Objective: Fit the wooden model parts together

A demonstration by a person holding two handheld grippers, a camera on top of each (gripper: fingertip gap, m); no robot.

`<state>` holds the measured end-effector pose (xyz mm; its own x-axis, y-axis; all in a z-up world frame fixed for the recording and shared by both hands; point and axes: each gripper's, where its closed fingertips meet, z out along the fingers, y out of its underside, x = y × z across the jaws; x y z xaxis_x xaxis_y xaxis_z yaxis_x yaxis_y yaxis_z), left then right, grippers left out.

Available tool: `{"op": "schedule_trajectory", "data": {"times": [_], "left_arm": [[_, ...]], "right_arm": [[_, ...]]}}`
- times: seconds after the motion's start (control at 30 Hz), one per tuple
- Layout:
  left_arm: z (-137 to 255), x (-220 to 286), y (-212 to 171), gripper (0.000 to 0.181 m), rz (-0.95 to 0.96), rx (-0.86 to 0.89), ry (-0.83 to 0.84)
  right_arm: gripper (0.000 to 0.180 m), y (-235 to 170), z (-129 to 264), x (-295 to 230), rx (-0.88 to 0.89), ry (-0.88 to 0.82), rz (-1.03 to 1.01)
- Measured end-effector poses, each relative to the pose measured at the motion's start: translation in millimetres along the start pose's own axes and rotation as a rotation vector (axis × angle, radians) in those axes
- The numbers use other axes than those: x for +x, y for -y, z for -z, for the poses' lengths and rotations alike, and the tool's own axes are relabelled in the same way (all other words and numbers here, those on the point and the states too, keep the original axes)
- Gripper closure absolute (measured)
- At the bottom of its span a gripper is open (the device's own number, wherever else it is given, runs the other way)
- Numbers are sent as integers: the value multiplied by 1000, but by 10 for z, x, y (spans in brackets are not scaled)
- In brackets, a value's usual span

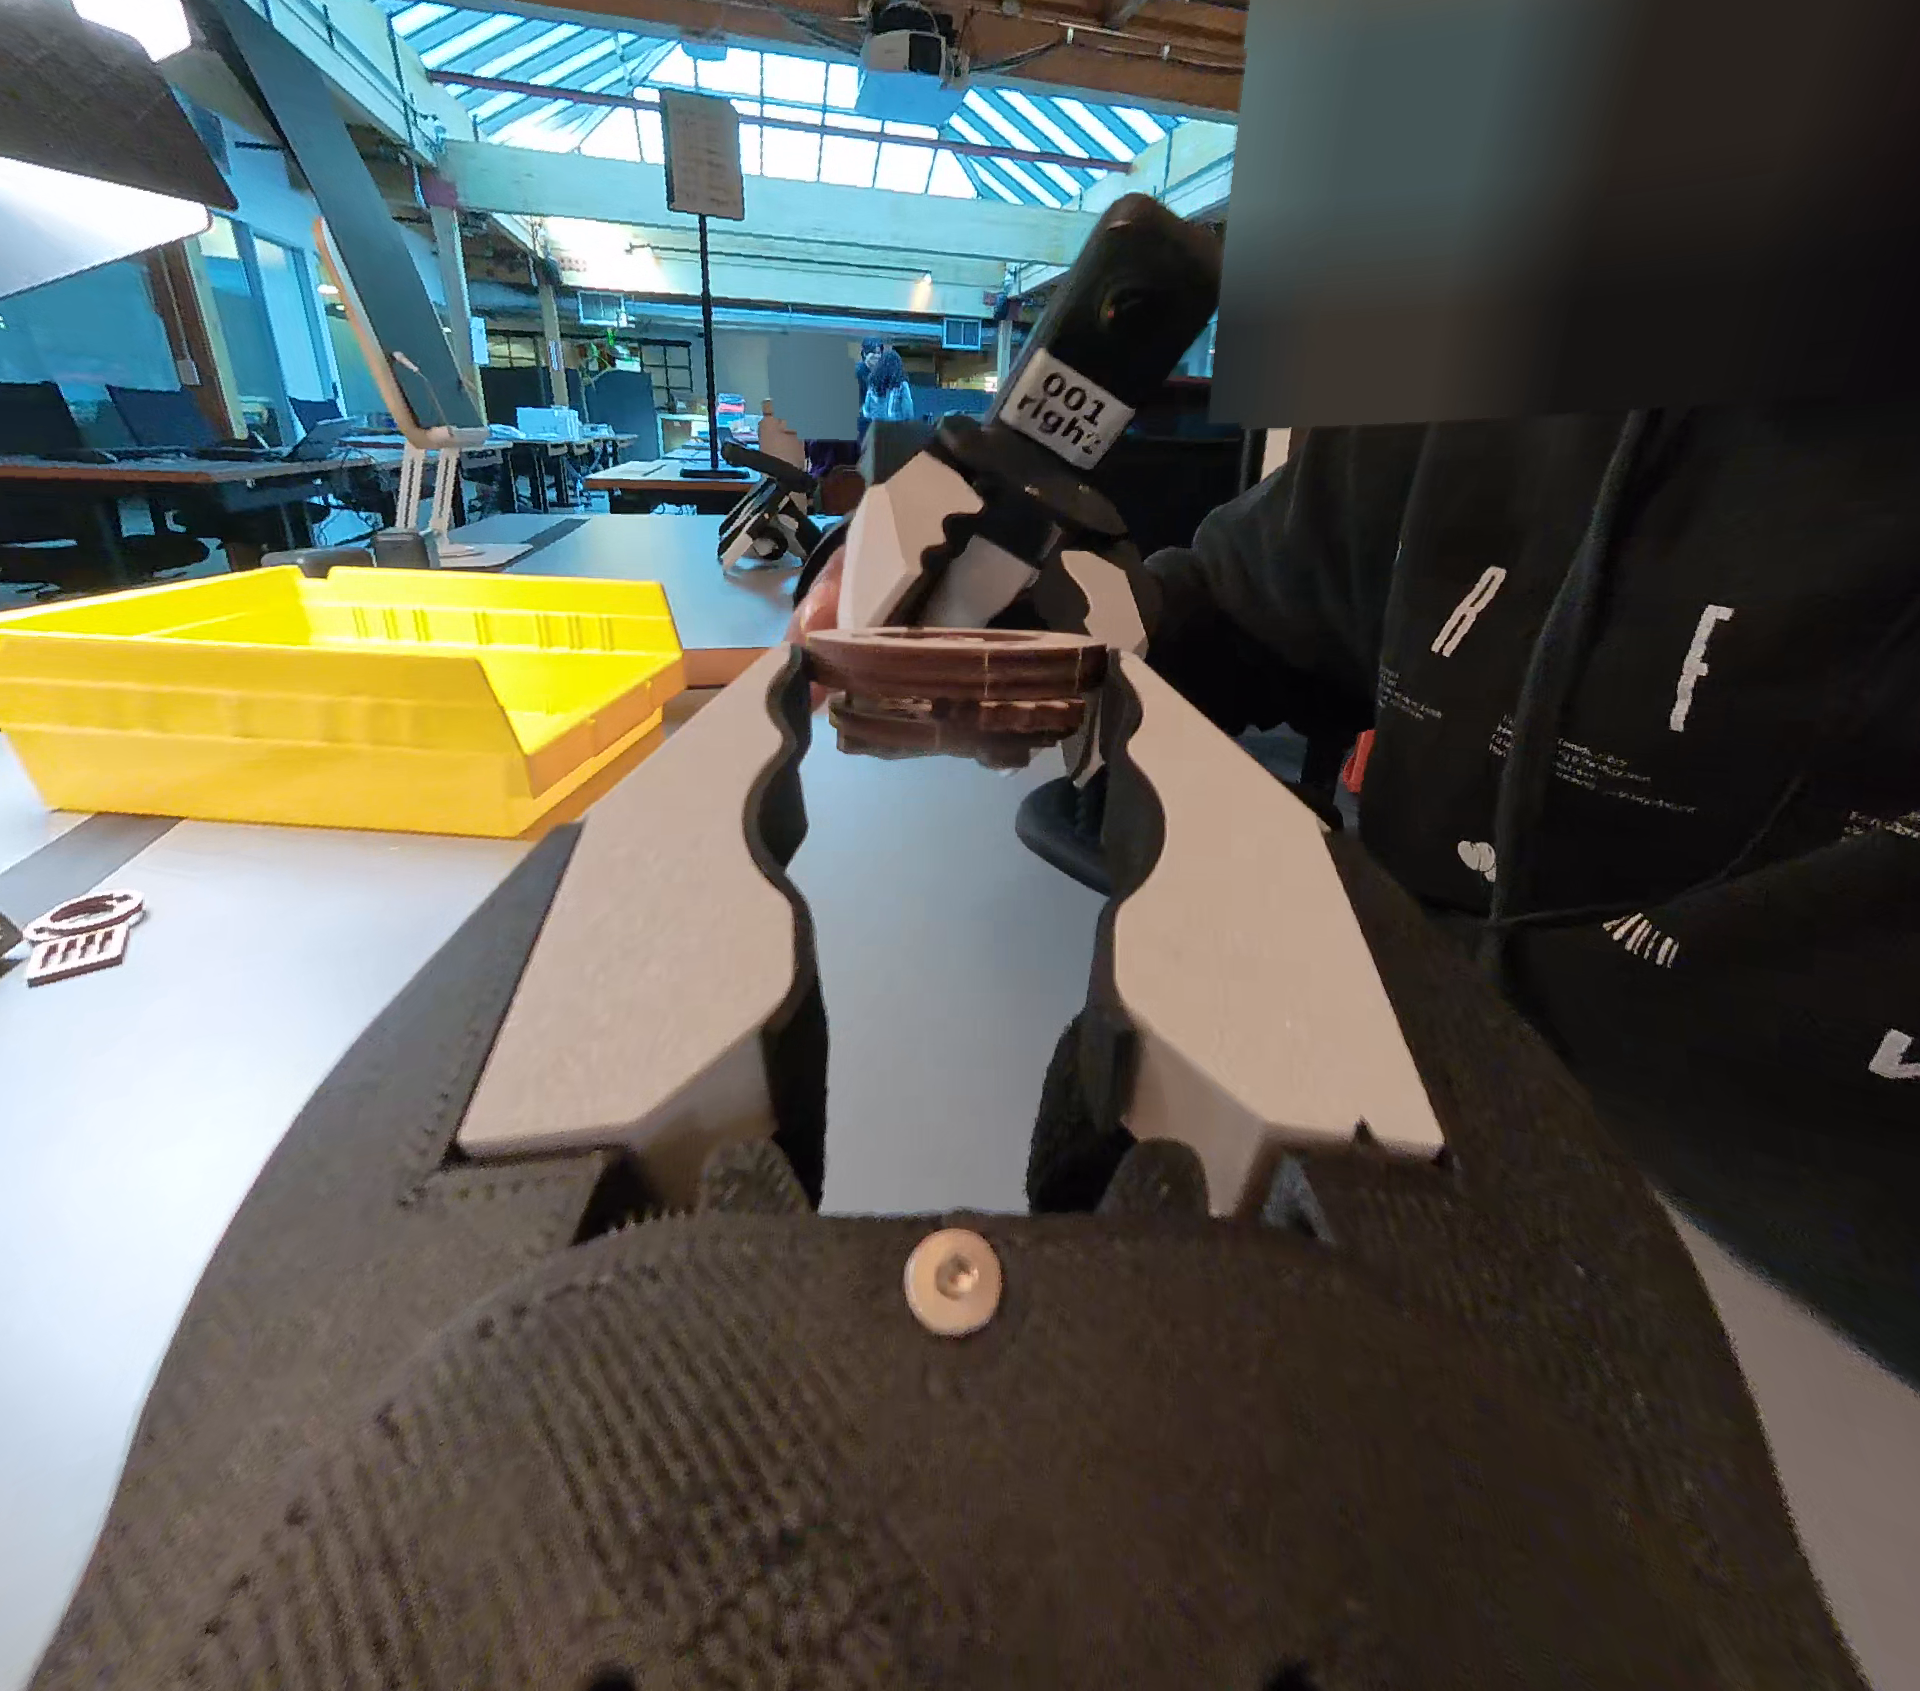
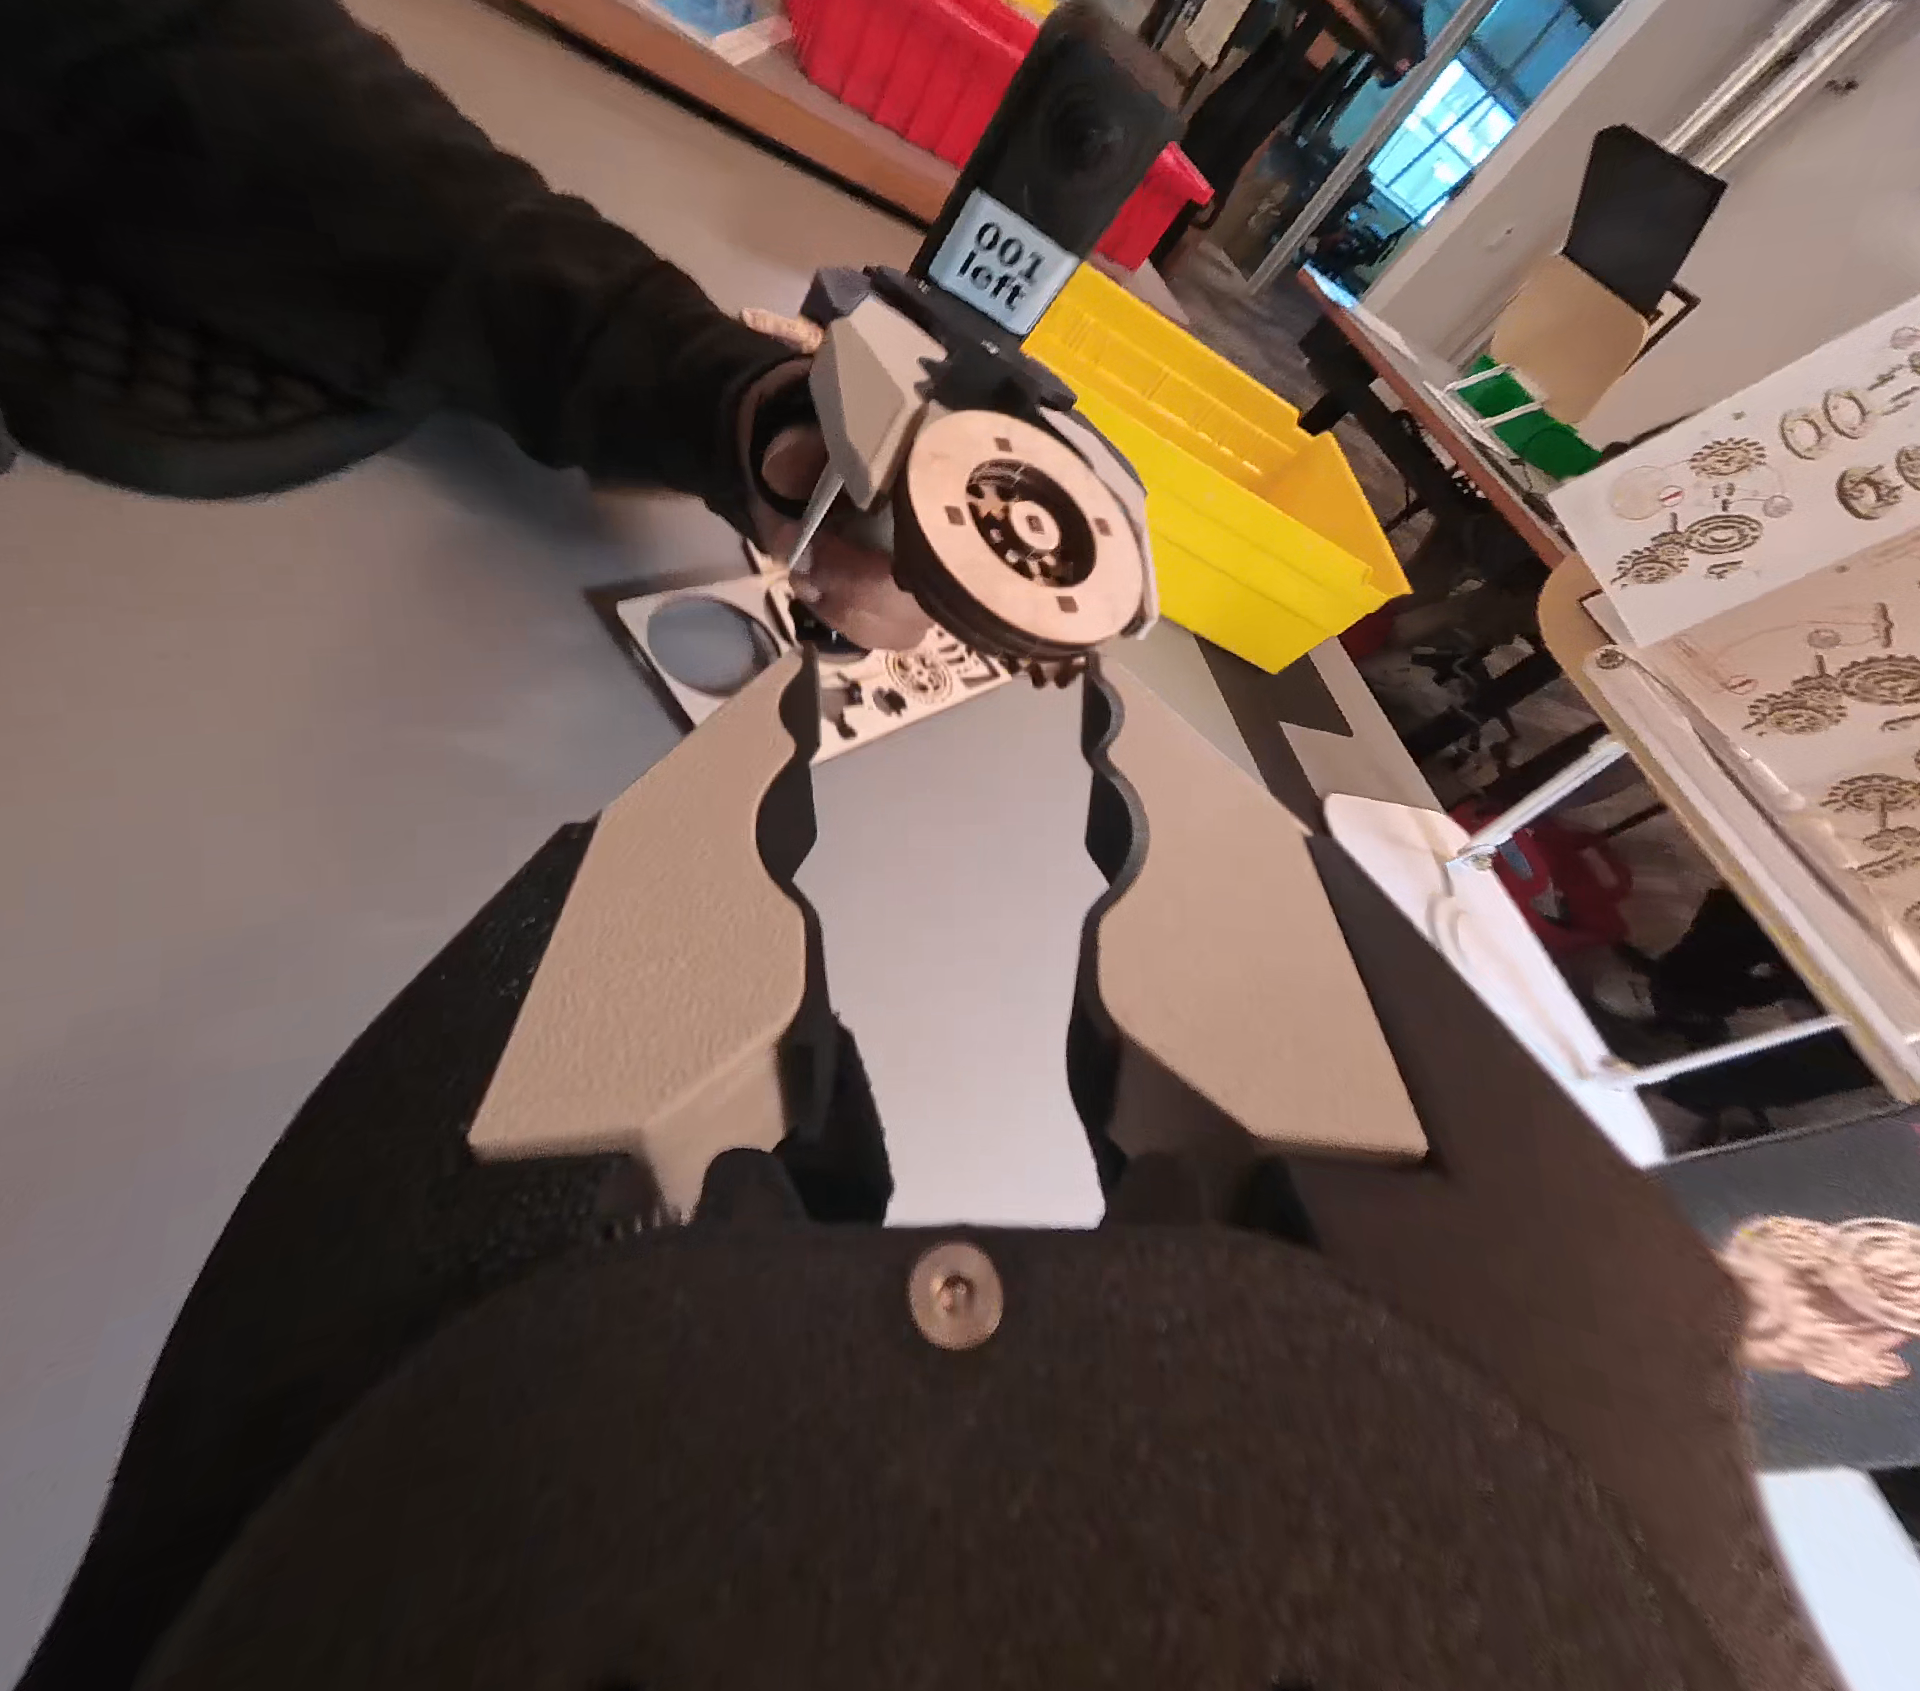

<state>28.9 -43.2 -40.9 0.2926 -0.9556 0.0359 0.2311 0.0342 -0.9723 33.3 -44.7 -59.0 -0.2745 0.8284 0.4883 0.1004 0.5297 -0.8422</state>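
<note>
The wooden disc assembly (image 1: 956, 675), a stack of round laser-cut layers, sits mid-frame, pinched edge-on between the tips of the left gripper (image 1: 956, 685) above the grey table (image 1: 260, 1070). The right gripper (image 2: 945, 685) faces it with its jaws spread and nothing between them. At the left edge lies a small wooden part (image 1: 81, 933); farther back stands a yellow bin (image 1: 312, 696).

Wooden disc assembly (image 2: 1023, 540): layered laser-cut plywood, pale matt faces, dark scorched edges. Left gripper (image 1: 951, 685): smooth matt grey plastic fingers (image 1: 665, 914) on a coarse, ribbed black printed body, with one bright metal screw (image 1: 953, 1280). Bench (image 1: 260, 1070): smooth grey, apparently laminate. Yellow bin (image 1: 312, 706): glossy moulded plastic.
</note>
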Motion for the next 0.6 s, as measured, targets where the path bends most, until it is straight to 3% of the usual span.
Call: {"op": "schedule_trajectory", "data": {"times": [0.2,0.33,0.6], "left_arm": [[-30,24,-28,126,-35,-5,8],[-64,37,-93,126,-60,-31,9],[-84,21,-264,126,-117,-143,34]], "right_arm": [[130,-7,11,88,128,79,-366],[117,-50,-19,-77,177,325,-733],[140,-45,-76,-157,247,487,-1028]]}}
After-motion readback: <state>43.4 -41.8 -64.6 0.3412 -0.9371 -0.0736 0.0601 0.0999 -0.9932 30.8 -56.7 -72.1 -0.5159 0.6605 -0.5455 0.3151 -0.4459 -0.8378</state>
